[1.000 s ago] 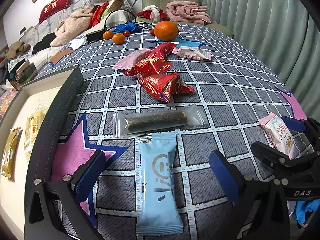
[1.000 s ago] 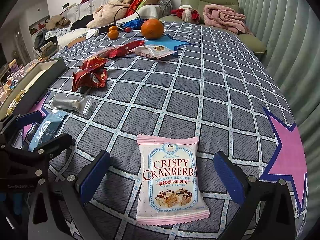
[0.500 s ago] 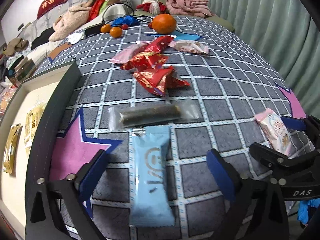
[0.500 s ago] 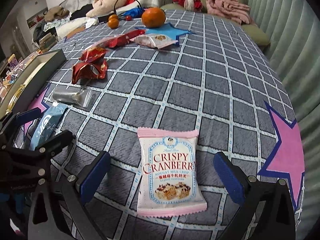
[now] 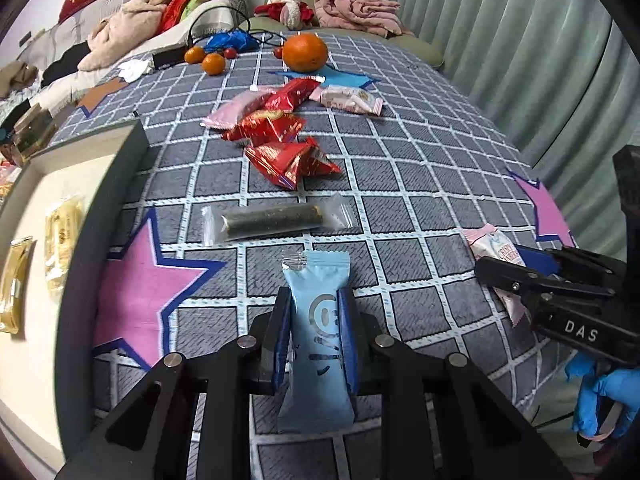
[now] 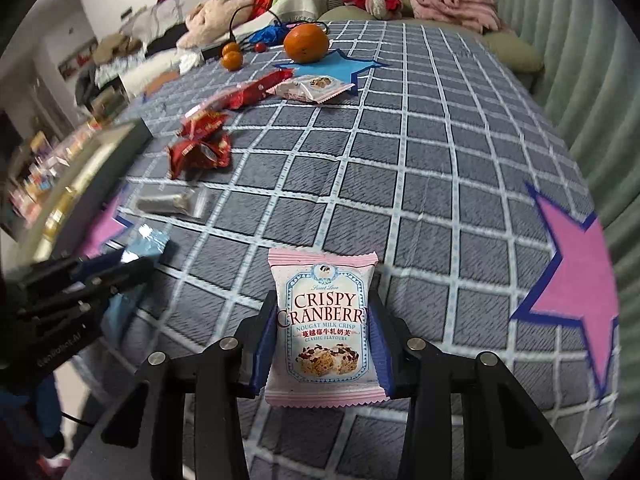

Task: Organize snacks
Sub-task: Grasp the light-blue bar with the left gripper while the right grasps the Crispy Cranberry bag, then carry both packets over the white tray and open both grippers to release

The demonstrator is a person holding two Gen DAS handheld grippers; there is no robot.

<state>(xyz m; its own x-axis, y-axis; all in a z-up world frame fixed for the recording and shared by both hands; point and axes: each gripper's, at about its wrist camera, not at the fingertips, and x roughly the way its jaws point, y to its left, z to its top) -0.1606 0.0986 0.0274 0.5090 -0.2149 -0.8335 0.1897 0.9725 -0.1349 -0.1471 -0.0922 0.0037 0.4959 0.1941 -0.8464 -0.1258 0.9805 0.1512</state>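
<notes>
Already both tools had a packet each. The left gripper had just been closing its jaws, and they stood narrow against the 2 long edges of the light blue snack bar, whose long axis ran straight out along the fingers, away from the camera. The right gripper had likewise just been closing, and its blue pads pressed the sides of the pink cranberry nougat packet, held upright in the frame with its print facing the camera. Whether either packet had left the checked tablecloth could not be told from these views.

The relation that mattered next, as I judged it, was the tray: it lay at the left edge of the table, just left of the left gripper and well apart from the right one. So the left hand was the nearer, and its bar would need to travel left over the tray's dark rim to join the 2 yellowish packets already inside. The right hand's packet would have to cross the width of the cloth, past the clear-wrapped dark roll lying crosswise just beyond the blue bar. Farther off, red wrappers and an orange waited.
</notes>
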